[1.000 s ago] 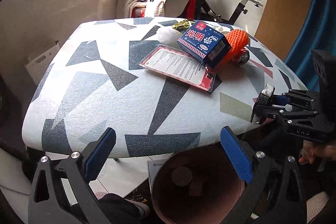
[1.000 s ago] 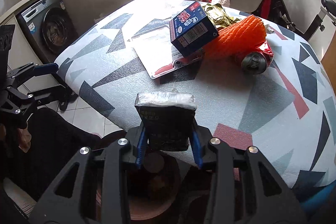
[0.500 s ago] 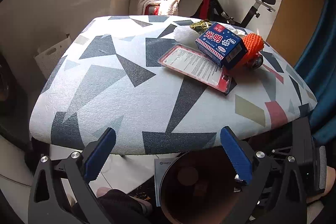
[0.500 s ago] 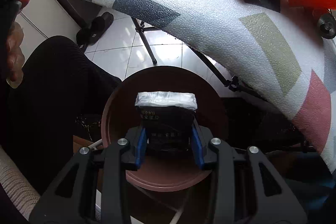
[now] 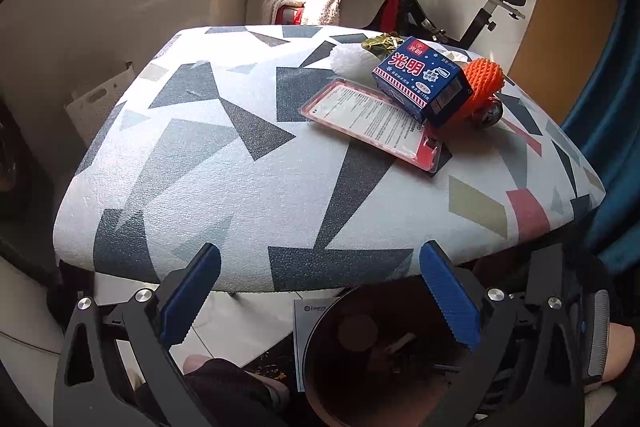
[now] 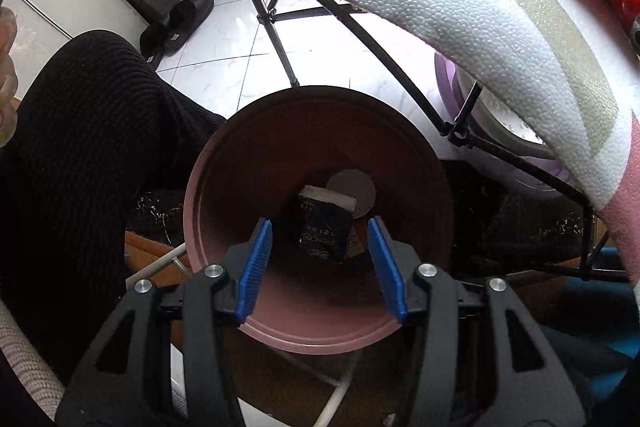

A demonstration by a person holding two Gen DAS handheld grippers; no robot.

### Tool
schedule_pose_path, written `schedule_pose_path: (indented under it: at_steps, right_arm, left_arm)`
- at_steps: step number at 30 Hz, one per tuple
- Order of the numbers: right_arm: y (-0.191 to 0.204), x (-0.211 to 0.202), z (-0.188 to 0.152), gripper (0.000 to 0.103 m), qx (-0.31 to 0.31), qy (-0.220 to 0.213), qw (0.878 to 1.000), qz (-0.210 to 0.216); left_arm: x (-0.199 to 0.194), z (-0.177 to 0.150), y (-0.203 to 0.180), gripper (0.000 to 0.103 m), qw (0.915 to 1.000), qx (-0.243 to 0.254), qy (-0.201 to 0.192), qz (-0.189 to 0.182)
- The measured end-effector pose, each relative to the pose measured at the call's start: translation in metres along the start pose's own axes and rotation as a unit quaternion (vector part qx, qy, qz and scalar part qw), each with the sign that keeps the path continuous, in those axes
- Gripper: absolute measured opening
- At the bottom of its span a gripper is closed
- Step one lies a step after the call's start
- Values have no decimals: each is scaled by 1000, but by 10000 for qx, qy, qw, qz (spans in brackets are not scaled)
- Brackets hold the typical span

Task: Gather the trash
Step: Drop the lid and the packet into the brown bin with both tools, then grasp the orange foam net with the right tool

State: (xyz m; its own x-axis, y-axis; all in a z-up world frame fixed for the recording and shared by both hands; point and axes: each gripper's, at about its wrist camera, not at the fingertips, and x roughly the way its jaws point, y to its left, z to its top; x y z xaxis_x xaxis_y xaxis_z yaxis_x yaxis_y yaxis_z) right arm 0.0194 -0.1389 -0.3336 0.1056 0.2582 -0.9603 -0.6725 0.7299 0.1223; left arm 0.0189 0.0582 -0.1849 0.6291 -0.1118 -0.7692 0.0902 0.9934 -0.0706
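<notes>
**Packet released into bin; right tongs opening**

Right tongs [image 6: 320, 259]: pointing steeply down over the brown bin [image 6: 208, 187]. Jaws are opening; blue pads [image 6: 256, 263] stand clear of the packet [image 6: 326, 227] on both sides. One second ago the pads were clamped on this dark packet above the bench edge; half a second ago the grip was still on, already over the bin mouth. Now the packet sits lower, tilted, inside the bin, seen between the pads but touching neither. A pale round disc [image 6: 358, 193] lies at the bin bottom just behind it.

Left tongs [image 5: 320, 295]: jaws wide apart, nothing between them, same as in both earlier frames. They hang at the near edge of the bench [image 5: 240, 167], above the bin [image 5: 320, 347]. View has shifted little.

Bench contents unchanged: blue box [image 5: 422, 79] resting on a flat red-edged pack [image 5: 376, 121], orange net [image 5: 482, 79] beside the box, a can [image 5: 491, 113] just beyond it, white wad [image 5: 352, 61] and a crumpled green wrapper [image 5: 382, 43] behind.

Person's dark trouser leg [image 6: 88, 131] is beside the bin; slippers [image 6: 176, 23] on the floor under the bench.
</notes>
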Motion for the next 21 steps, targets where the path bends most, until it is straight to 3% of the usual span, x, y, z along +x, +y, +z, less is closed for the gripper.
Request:
schedule_pose_path:
  at_steps: [5, 6, 13, 21]
  right_arm:
    - [-4, -6, 2, 88, 92, -127, 9998, -76]
    - [-6, -8, 3, 90, 126, -179, 9997, -85]
    - [-16, -36, 11, 95, 282, -691, 9968, -278]
    - [-46, -86, 19, 97, 479, -1784, 9811, -582]
  left_arm:
    - [0, 0, 0, 97, 10000, -2, 14, 3]
    - [0, -1, 0, 97, 10000, -2, 12, 6]
    - [-1, 1, 2, 97, 10000, -27, -54, -33]
    - [-1, 7, -3, 97, 9998, 87, -161, 35]
